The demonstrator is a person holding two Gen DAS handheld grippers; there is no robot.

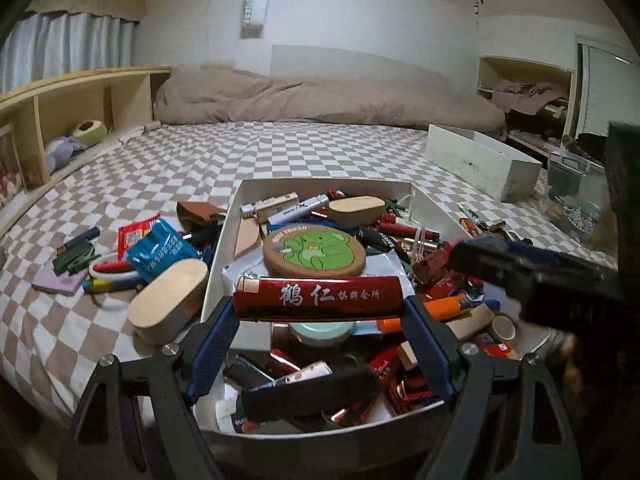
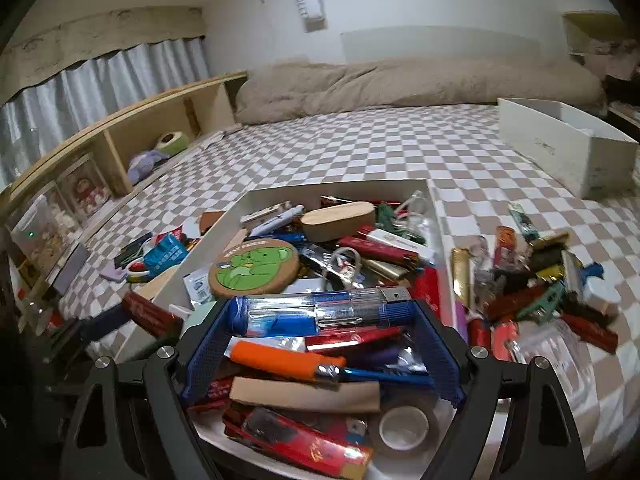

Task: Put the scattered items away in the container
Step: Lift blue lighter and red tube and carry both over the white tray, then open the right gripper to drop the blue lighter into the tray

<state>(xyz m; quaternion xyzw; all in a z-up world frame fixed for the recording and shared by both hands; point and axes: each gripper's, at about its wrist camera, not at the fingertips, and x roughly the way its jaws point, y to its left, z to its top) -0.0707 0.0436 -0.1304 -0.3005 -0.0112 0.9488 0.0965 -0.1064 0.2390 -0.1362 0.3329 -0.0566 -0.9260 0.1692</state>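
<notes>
Roughly halfway, your left claw (image 1: 320, 304) pinched a red lighter (image 1: 318, 298) and your right claw (image 2: 320, 312) a blue lighter (image 2: 316, 312) above the heaped white box (image 2: 434, 216), while piles waited on the bed at its three (image 2: 540, 280) and nine o'clock (image 1: 120, 256).

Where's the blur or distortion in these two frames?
Left wrist: the right gripper smears across the right side; red lighter and its print stay sharp; fisheye bends the shelf. Right wrist: blue lighter sharp, clutter pile on the bed softer; dark vignette in the corners.
</notes>
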